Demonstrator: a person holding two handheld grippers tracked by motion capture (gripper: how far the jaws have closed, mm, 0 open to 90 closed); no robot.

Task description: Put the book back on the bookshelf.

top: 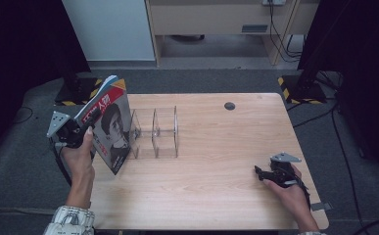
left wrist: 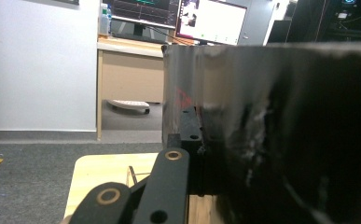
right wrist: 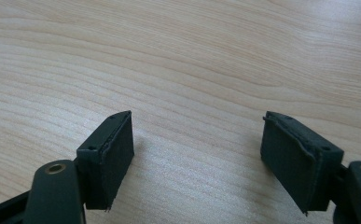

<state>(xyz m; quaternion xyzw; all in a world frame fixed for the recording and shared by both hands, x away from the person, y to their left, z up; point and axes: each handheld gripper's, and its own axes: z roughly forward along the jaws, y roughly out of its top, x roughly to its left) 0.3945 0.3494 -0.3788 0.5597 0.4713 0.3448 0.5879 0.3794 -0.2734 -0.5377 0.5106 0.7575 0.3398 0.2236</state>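
A book (top: 109,125) with a dark portrait cover and a red and blue top is held upright and tilted over the table's left edge. My left gripper (top: 90,129) is shut on its near edge. In the left gripper view the book's dark glossy cover (left wrist: 285,140) stands close against the black jaw on the left, and the other jaw is hidden behind it. A clear acrylic rack (top: 155,132) with upright dividers stands just right of the book. My right gripper (top: 261,174) rests low on the wooden table (top: 216,161) at the right front, open, with bare wood between its pads (right wrist: 108,156).
A small round cable hole (top: 229,105) sits near the table's far edge. Black stands on yellow-striped bases (top: 299,88) flank the far corners. Beyond the table are a white cabinet (top: 111,29) and a wooden desk (left wrist: 131,70) with monitors.
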